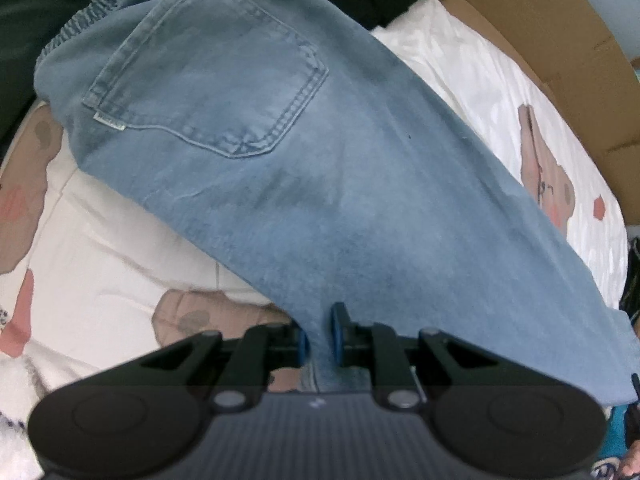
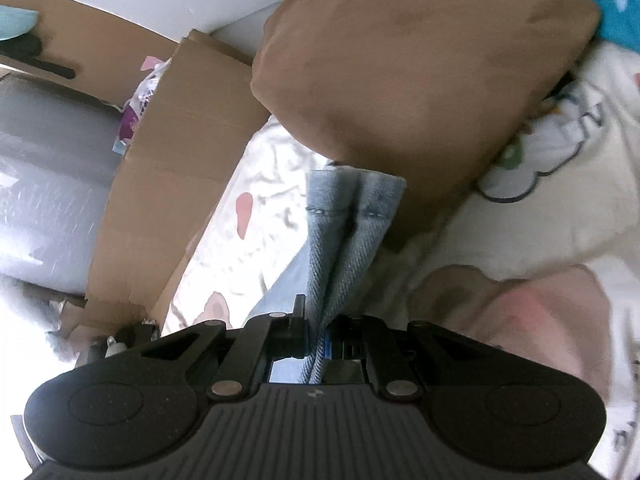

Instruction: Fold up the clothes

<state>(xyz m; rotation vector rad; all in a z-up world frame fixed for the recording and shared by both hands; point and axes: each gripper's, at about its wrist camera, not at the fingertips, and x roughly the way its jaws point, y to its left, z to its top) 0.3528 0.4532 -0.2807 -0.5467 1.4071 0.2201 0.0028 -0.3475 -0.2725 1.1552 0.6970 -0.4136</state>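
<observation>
A pair of light blue jeans (image 1: 288, 160) lies spread over the white printed bedsheet (image 1: 100, 248), back pocket up and elastic waistband at the upper left. My left gripper (image 1: 320, 340) is shut on a pinch of the denim near the leg's lower edge. In the right wrist view, the two hemmed leg ends of the jeans (image 2: 352, 216) stick up between the fingers, and my right gripper (image 2: 318, 340) is shut on them, lifted above the bed.
A folded brown garment (image 2: 420, 60) lies on the bed just beyond the leg ends, with a turquoise item (image 2: 616, 4) behind it. A cardboard box (image 2: 168, 184) stands along the bed's edge. A grey surface (image 2: 44, 184) lies past it.
</observation>
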